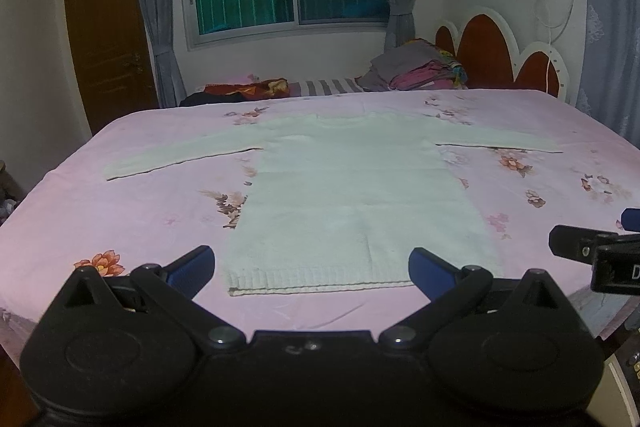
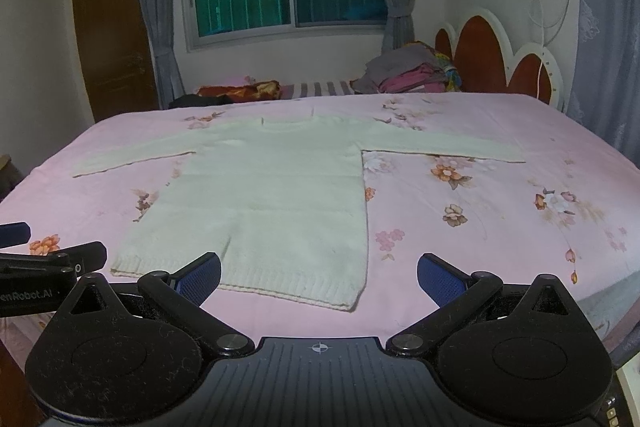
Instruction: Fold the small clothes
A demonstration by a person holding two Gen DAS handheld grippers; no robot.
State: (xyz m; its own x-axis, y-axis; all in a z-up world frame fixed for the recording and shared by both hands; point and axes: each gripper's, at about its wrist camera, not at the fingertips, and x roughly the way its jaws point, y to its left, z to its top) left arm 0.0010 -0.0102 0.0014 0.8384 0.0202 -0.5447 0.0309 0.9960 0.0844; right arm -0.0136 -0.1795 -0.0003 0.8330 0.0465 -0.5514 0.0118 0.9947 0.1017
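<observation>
1. Left gripper (image 1: 312, 267): jaws spread wide, holding nothing, above the hem of the white sweater (image 1: 352, 195).
2. Right gripper (image 2: 319, 277): jaws spread wide, empty, near the hem's right corner.
3. Sweater: flat on the pink floral bedsheet (image 2: 480, 227), sleeves outstretched.

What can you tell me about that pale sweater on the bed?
The sweater is a cream-white knit, long-sleeved, with a round neck and a ribbed hem. It lies flat and unfolded on the pink floral sheet, both sleeves spread out sideways, hem toward the cameras. Nothing grips it; both tongs hover open near the hem.
</observation>
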